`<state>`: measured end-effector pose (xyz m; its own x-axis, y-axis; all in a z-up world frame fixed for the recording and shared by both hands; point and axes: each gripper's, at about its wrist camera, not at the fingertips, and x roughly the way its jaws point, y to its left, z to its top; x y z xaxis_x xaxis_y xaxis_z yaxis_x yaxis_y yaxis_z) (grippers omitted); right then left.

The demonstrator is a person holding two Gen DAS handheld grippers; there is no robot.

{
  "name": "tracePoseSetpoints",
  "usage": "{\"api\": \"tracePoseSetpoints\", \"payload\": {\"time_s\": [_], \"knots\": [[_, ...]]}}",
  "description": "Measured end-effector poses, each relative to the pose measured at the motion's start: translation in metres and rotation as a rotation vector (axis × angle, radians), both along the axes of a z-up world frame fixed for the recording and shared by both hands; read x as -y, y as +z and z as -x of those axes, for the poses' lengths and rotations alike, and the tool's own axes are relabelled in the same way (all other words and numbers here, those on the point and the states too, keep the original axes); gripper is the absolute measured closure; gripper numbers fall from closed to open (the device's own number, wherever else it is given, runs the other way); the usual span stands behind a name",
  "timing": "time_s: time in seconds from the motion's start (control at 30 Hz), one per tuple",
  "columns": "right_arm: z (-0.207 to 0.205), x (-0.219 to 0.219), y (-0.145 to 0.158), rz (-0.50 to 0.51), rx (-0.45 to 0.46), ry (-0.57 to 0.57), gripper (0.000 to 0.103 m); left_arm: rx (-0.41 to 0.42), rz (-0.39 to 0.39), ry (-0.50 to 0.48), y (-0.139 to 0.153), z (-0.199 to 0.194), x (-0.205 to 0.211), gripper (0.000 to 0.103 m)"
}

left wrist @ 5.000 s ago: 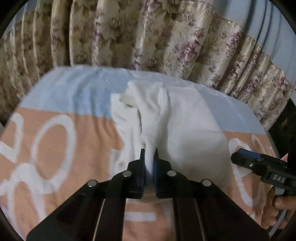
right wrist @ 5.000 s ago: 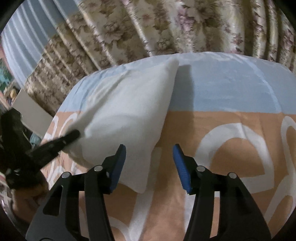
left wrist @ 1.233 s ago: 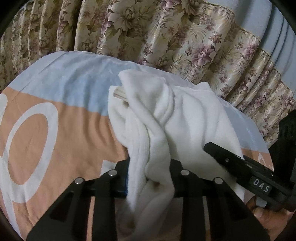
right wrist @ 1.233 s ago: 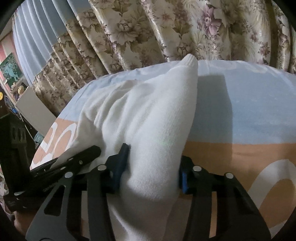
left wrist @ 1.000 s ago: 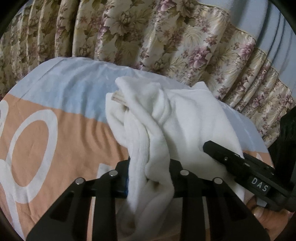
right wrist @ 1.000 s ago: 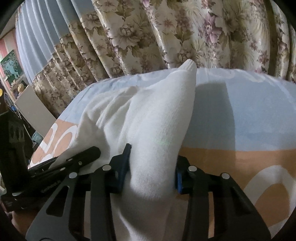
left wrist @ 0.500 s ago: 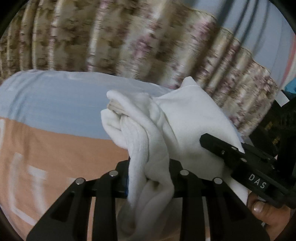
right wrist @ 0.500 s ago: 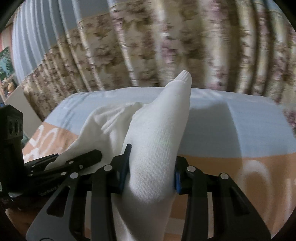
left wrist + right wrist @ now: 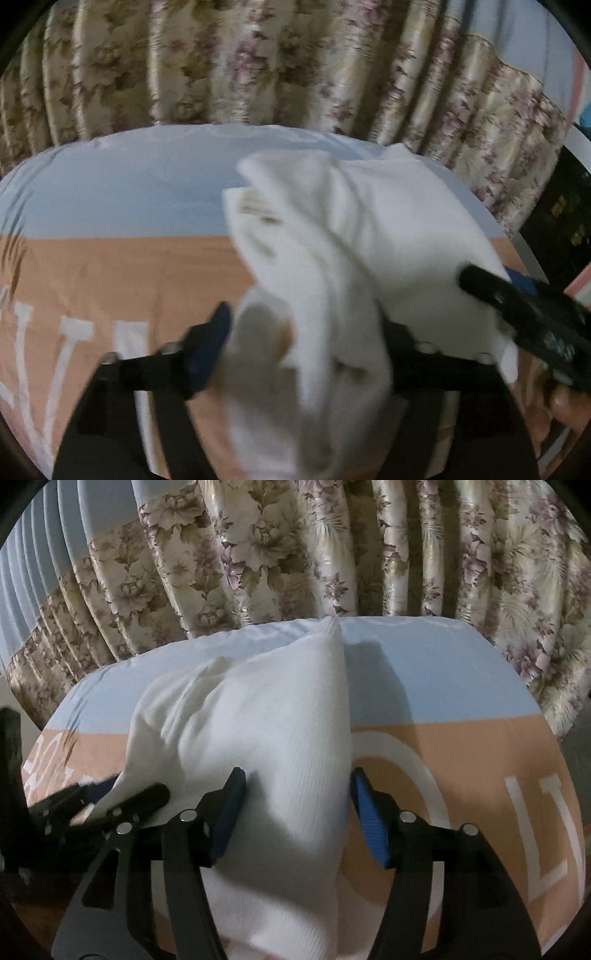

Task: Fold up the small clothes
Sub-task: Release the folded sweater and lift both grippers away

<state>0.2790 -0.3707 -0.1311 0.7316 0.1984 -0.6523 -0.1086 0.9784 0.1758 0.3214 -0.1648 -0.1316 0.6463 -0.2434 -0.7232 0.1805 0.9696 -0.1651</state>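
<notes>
A white knit garment [image 9: 373,236] lies bunched on the bed; it also shows in the right wrist view [image 9: 266,731]. My left gripper [image 9: 306,332] is open, its jaws spread wide on either side of a thick rolled fold of the cloth. My right gripper [image 9: 299,808] is open too, its blue pads [image 9: 229,808] apart with the cloth lying between them. The right gripper shows at the right of the left wrist view [image 9: 524,306], and the left gripper at the lower left of the right wrist view [image 9: 110,805]. The left view is blurred.
The bed cover [image 9: 461,746] is light blue at the far side and orange with white letters nearer me. Floral curtains [image 9: 295,554] hang close behind the bed. A dark piece of furniture [image 9: 565,206] stands at the right.
Both grippers have opened: half a second ago each was shut on the white garment, and the cloth now lies loose between the spread jaws. The garment has dropped lower onto the bed.
</notes>
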Motion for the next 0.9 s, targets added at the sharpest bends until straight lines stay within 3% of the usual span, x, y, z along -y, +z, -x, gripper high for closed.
{"api": "tracePoseSetpoints", "payload": {"time_s": [0.1,0.27,0.43,0.53,0.63,0.73,0.9], "knots": [[0.018,-0.003,-0.005,0.032,0.013,0.009,0.028,0.019,-0.016,-0.008,0.0,0.005,-0.012,0.014],[0.046,-0.004,-0.02,0.072,-0.003,0.024,0.024,0.036,-0.03,-0.009,0.006,0.016,-0.017,0.014],[0.07,0.003,-0.017,0.068,0.014,-0.055,0.02,0.082,-0.023,-0.024,0.023,0.033,-0.019,0.015],[0.089,-0.001,-0.01,0.08,0.031,-0.085,0.011,0.146,-0.097,-0.067,0.036,0.06,-0.023,0.015],[0.113,-0.007,-0.007,0.105,0.019,-0.172,0.007,0.26,-0.203,-0.117,0.043,0.106,-0.046,0.014],[0.138,-0.023,-0.003,0.136,0.025,-0.198,0.003,0.281,-0.236,-0.076,0.043,0.14,-0.091,0.012],[0.183,-0.067,0.018,0.166,0.065,-0.126,0.003,0.263,-0.23,0.11,0.053,0.186,-0.163,0.011]]}}
